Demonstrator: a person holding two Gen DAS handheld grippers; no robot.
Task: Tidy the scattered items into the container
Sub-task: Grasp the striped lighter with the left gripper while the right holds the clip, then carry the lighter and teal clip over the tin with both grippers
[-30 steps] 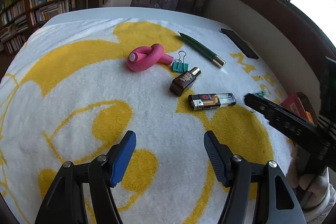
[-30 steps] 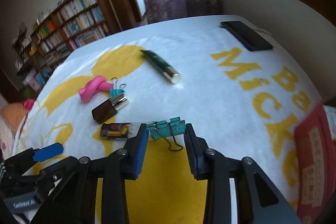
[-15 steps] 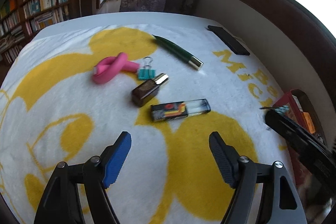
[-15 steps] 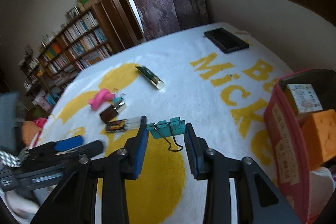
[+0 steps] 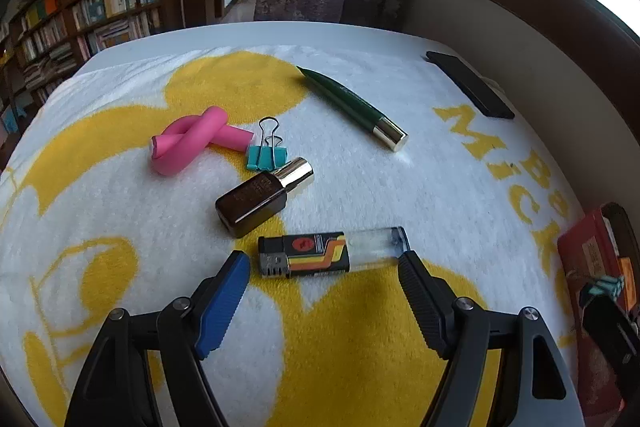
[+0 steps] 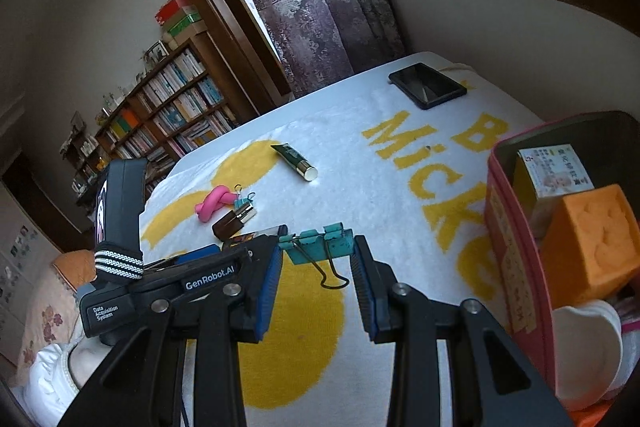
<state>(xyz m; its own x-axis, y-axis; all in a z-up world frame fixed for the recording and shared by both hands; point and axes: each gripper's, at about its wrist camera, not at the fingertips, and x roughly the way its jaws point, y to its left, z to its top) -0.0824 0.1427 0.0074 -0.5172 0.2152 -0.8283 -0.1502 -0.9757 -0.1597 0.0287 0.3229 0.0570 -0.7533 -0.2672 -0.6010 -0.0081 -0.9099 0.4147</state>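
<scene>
Bench — covered by a white towel with yellow print.

Red container, at the towel's right edge: an orange block and a small carton are held inside.

Left hand-held gripper: spread, nothing pinched, with a lighter lying just ahead of its tips.

Right hand-held gripper: pinched on a teal binder clip, raised above the towel beside the container.

Scattered on the towel — green tube, pink foam roller, brown bottle, second teal clip. Black phone at the far edge.
</scene>
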